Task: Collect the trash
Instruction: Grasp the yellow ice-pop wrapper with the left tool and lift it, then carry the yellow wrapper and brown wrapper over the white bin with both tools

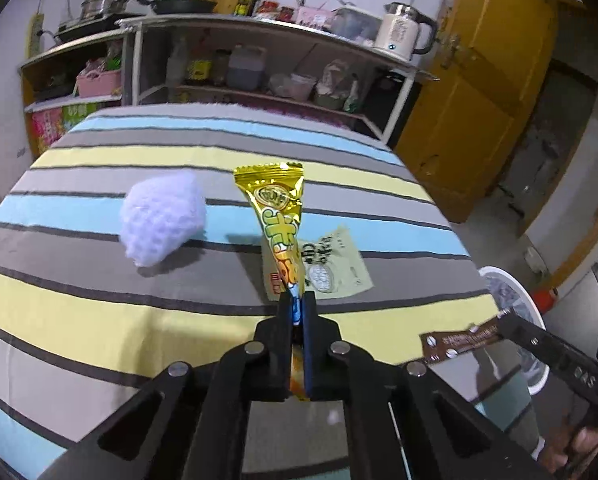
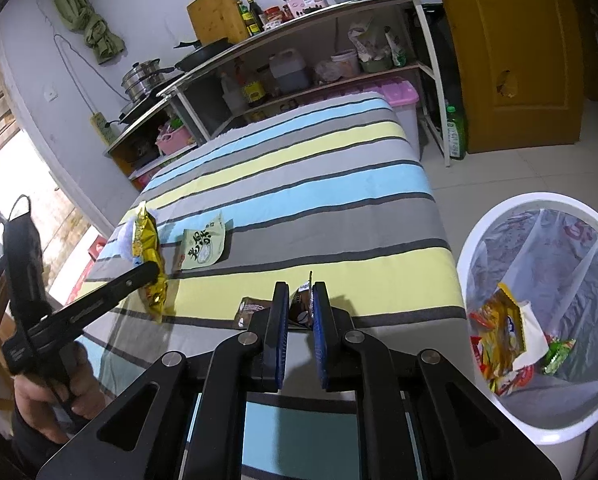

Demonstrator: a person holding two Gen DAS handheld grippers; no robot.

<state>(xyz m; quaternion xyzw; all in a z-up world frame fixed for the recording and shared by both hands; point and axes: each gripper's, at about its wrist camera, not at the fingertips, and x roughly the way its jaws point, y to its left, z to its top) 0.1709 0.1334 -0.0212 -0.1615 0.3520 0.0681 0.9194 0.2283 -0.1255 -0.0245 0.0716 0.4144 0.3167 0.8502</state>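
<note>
My left gripper [image 1: 297,300] is shut on a yellow snack wrapper [image 1: 277,208] and holds it upright above the striped table [image 1: 99,312]; the wrapper also shows in the right wrist view [image 2: 149,256]. My right gripper [image 2: 300,290] is shut on a brown coffee sachet [image 2: 301,306] over the table's near edge; the sachet shows in the left wrist view [image 1: 457,342]. A pale green packet [image 1: 335,264] [image 2: 203,246] lies flat on the table. A white foam net [image 1: 163,218] lies to its left.
A white trash bin [image 2: 539,320] lined with a clear bag holds several wrappers on the floor right of the table. A kitchen shelf [image 1: 259,60] with pots and bottles stands behind the table. A yellow door [image 2: 519,60] is at the right.
</note>
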